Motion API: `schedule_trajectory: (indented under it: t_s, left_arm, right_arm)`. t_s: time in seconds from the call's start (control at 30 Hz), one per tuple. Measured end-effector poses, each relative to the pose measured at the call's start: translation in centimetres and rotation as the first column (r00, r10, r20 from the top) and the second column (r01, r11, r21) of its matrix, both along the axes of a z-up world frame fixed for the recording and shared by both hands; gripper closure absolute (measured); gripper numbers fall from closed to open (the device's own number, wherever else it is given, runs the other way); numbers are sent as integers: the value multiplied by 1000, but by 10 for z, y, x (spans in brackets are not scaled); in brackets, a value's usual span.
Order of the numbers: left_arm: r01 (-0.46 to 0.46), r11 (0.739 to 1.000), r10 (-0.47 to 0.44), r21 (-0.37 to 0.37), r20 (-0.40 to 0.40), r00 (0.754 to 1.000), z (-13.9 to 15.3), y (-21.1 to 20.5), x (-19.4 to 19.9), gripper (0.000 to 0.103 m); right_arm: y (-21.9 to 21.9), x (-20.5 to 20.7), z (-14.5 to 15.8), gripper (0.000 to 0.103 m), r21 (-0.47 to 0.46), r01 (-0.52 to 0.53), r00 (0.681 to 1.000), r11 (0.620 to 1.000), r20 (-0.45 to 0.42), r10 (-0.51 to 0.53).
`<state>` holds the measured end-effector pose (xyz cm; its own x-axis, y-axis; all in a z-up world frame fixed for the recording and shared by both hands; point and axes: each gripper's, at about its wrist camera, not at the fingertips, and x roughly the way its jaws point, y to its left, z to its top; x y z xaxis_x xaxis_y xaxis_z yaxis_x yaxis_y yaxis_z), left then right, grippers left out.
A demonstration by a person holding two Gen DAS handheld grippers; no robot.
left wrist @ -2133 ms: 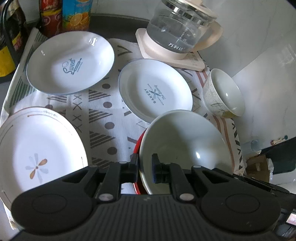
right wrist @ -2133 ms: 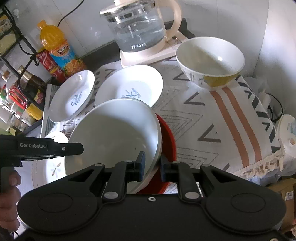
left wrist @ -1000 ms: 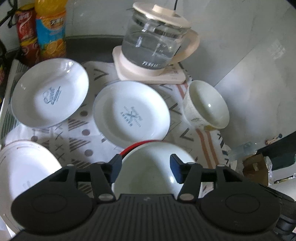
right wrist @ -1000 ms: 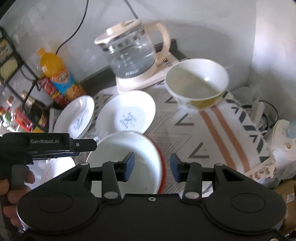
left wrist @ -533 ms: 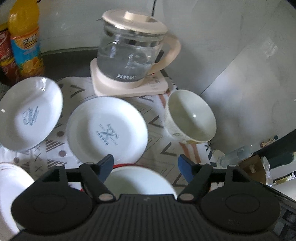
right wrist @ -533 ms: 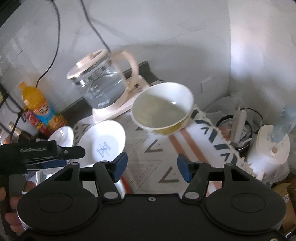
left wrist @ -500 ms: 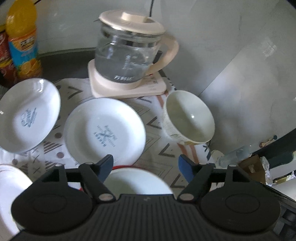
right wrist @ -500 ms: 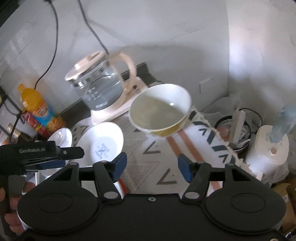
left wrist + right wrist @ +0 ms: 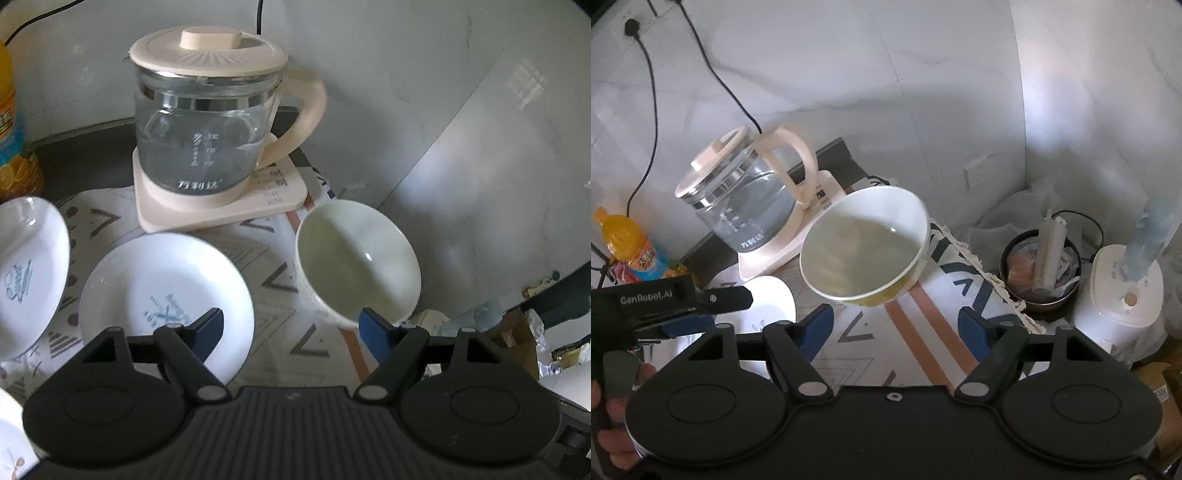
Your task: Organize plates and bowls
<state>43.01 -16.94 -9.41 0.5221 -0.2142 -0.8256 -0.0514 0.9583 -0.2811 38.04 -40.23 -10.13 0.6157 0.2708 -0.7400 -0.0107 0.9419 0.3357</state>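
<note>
White ceramic bowl with yellow base [image 9: 864, 243] upright on patterned cloth [image 9: 923, 332], beside glass kettle with cream lid [image 9: 207, 122]. White round plate with blue print [image 9: 159, 291] left of bowl, apart from it. Left gripper [image 9: 291, 326] jaws wide apart, just been opening, nothing between. Right gripper [image 9: 895, 325] likewise spread, just been opening, empty, short of bowl.

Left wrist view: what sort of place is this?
Probably a home kitchen counter: a glass electric kettle on its base, white plates and a bowl on a patterned cloth, an orange drink bottle.
</note>
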Motion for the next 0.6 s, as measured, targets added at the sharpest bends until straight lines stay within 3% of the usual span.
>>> schedule_trajectory:
  t_s: [0.47, 0.6]
  left_arm:
    - [-23, 999, 24, 22, -20, 1000, -35, -17, 52, 28]
    - [-30, 1000, 30, 10, -23, 999, -44, -18, 64, 35]
  right_arm:
    - [-1, 58, -30, 43, 31, 4, 1000, 1000, -29, -3]
    - [0, 73, -41, 53, 16, 6, 999, 1000, -49, -5]
